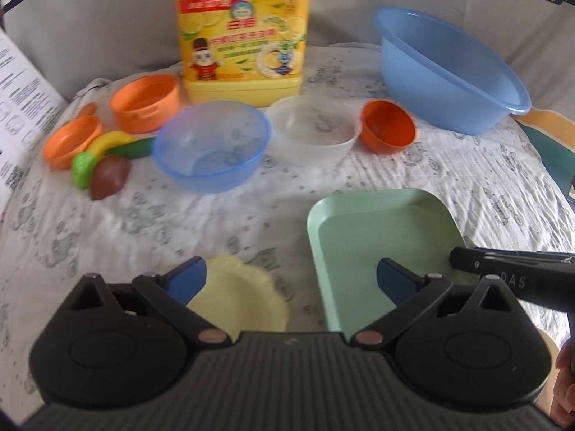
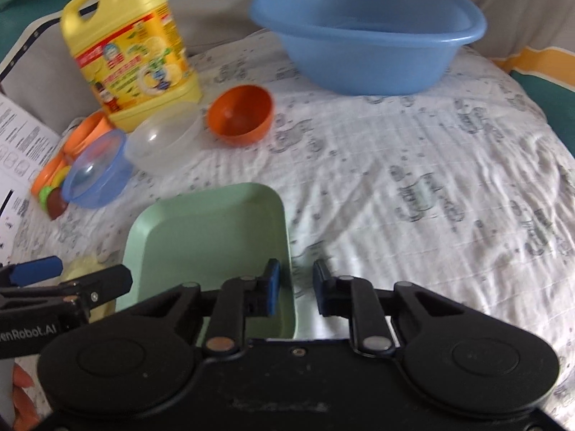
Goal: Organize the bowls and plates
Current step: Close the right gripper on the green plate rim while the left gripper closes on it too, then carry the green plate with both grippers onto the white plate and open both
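Gripping the green plate [image 2: 212, 237] rim at five o'clock, right gripper [image 2: 295, 289] fingers pinch narrowly; lift level. Left gripper [image 1: 291, 280] stands wide.

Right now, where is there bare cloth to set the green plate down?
Free: the wide cloth right of the green plate, below the blue basin. Also the patch left of the plate, before the blue bowl. Crowded: the back-left row by the yellow jug.

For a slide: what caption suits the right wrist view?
Right gripper closed on the green plate's rim.
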`<state>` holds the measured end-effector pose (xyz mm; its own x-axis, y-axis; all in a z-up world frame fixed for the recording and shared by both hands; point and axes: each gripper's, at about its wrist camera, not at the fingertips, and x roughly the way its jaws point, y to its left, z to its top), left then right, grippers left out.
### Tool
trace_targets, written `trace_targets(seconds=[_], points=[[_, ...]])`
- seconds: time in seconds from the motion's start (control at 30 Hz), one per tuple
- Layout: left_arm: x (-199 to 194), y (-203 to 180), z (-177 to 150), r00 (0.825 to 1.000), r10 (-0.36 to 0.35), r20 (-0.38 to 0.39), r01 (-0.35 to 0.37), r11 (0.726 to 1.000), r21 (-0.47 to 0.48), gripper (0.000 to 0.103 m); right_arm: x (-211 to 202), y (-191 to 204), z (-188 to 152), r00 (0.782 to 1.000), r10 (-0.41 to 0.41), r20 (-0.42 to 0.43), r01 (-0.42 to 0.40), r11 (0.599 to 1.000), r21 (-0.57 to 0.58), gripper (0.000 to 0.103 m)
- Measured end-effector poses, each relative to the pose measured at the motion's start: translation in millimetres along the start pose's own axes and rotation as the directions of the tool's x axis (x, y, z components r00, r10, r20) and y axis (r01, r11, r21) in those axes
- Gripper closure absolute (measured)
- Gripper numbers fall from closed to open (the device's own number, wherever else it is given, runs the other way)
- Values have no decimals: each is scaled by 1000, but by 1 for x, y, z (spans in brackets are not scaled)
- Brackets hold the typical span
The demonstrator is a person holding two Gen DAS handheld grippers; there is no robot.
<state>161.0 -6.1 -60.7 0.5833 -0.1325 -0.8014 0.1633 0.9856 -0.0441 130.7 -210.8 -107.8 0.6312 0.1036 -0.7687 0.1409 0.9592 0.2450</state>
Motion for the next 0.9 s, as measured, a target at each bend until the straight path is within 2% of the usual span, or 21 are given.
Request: trace_targets(seconds=[0.17, 0.23, 0.37, 0.43, 0.47, 0.53, 0.67, 0.9], points=[[11, -20, 8, 999, -50, -19, 51, 998, 39, 12, -1, -15, 3, 1000, 6, 9, -6, 1000, 29, 84], [14, -27, 9, 997, -64, -42, 66, 996, 55, 19, -2, -17, 1, 1000, 6, 11, -6, 1000, 22, 84], [18, -29, 2, 993, -90, -81, 93, 995, 39, 30, -4, -19, 0, 1000, 25, 12, -25, 1000, 5, 81], [23, -30, -1, 989, -105, -108, 109, 993, 39, 49, -5, -18, 0, 1000, 28, 13, -28, 1000, -1, 81], [24, -32, -3, 989, -101, -107, 107, 993, 45, 49, -5, -18, 0, 999, 30, 14, -30, 1000, 1, 81], [22, -36, -5, 989, -108, -100, 115, 991, 67, 64, -5, -18, -1, 999, 36, 18, -36, 999, 7, 81], [22, -43, -8, 989, -113, -99, 122, 988, 92, 65, -5, -16, -3, 999, 39, 31, -38, 999, -22, 81], [21, -42, -12, 991, -102, -85, 110, 990, 89, 59, -3, -13, -2, 999, 39, 36, -38, 999, -28, 79]])
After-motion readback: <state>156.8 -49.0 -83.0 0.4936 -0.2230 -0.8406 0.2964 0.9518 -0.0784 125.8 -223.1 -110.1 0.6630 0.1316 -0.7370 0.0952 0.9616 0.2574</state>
